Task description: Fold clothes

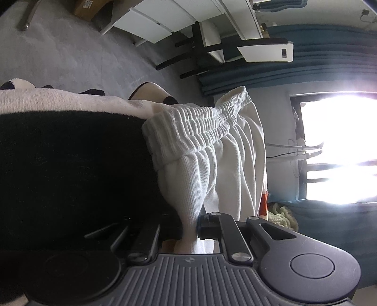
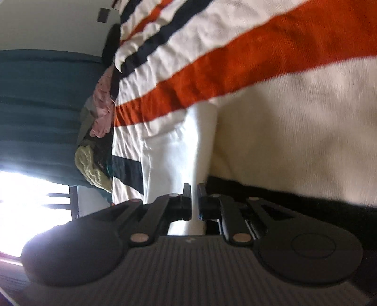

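The left gripper (image 1: 189, 226) is pinched tight on a fold of the white ribbed garment (image 1: 212, 150), whose elastic waistband (image 1: 195, 122) bunches up just above the jaws and drapes over the edge of a black and cream fleece blanket (image 1: 70, 153). The right gripper (image 2: 194, 202) is likewise closed down on a narrow strip of the same white cloth (image 2: 174, 153), which lies against a blanket striped in orange, navy and cream (image 2: 235, 70). The surface under both views is soft bedding rather than a bare table. Beyond it, the left wrist view shows grey carpet (image 1: 70, 54), white furniture (image 1: 165, 21) and a dark-legged chair (image 1: 202, 51). Teal curtains (image 1: 318, 68) frame a bright window (image 1: 341, 146). In the right wrist view a heap of other clothes (image 2: 99, 131), pink and pale green, sits beside the striped blanket.
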Demonstrator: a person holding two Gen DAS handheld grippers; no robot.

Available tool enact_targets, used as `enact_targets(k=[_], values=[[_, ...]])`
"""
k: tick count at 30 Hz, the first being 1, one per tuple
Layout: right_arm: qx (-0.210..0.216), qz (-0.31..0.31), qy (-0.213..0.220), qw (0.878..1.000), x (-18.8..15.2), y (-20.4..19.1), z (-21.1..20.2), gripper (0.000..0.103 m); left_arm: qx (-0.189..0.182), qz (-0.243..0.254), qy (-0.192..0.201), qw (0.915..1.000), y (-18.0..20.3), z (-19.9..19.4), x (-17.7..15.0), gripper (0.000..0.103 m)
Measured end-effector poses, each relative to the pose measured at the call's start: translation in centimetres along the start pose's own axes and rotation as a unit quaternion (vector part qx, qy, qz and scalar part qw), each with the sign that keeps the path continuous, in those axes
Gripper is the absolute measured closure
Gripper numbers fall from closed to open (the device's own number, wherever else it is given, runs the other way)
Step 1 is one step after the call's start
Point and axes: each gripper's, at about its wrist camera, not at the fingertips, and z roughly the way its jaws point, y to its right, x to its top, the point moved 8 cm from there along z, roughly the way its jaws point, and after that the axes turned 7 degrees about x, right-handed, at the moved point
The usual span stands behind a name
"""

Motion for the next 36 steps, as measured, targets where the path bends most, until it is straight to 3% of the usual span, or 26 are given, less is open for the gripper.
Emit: enact_targets(k=[1,3,6,8,11,13,15,16,23,25,28,32,36], values=[[-0.001,-0.004,0.004,1.0,0.2,0.0,0.0,0.083,0.0,-0.001,-0.001,1.0,0.0,0.0,0.0,0.091],[-0.002,-0.012,0.01,1.0,0.7,0.0,0.5,0.045,0.0,-0.003,-0.003,1.0,0.0,0.1,0.0,0.091],[-0.013,-0.034,0.009,0.999,1.1,0.2,1.8,0.04,0.007,-0.002,-0.006,1.0,0.1,0.3,-0.1,0.087],[-0.019,-0.052,0.005,0.998,1.5,0.3,2.8,0.041,0.012,0.002,-0.008,0.9999,0.2,0.4,-0.1,0.083],[-0.036,-0.065,0.023,0.997,2.8,1.1,4.2,0.051,0.019,0.021,-0.006,0.9996,0.6,0.6,-0.3,0.079],[-0.039,-0.067,0.031,0.997,3.6,1.7,5.3,0.066,0.024,0.03,0.0,0.9993,0.9,0.8,-0.3,0.082],[-0.032,-0.074,0.037,0.996,4.0,1.7,6.1,0.093,0.024,0.039,0.006,0.999,1.3,0.7,-0.2,0.086],[-0.028,-0.085,0.044,0.995,4.2,1.3,6.3,0.095,0.024,0.043,0.01,0.9988,1.5,0.6,-0.1,0.09],[0.024,-0.118,0.126,0.985,5.4,-2.1,3.9,0.098,-0.007,0.059,0.014,0.9982,3.9,-2.0,0.9,0.097],[0.0,-0.136,0.148,0.98,5.5,-2.4,2.8,0.098,-0.015,0.049,0.011,0.9987,4.1,-3.4,1.2,0.097],[-0.069,-0.092,0.167,0.979,6.0,0.0,1.5,0.098,-0.004,0.06,-0.001,0.9982,3.4,-4.4,1.3,0.097],[-0.124,-0.057,0.136,0.981,5.9,3.6,1.9,0.097,0.036,0.087,-0.018,0.9954,1.4,-3.7,1.7,0.097],[-0.141,-0.094,0.118,0.978,5.7,3.2,2.1,0.094,0.052,0.113,-0.023,0.992,0.5,-3.3,1.9,0.091]])
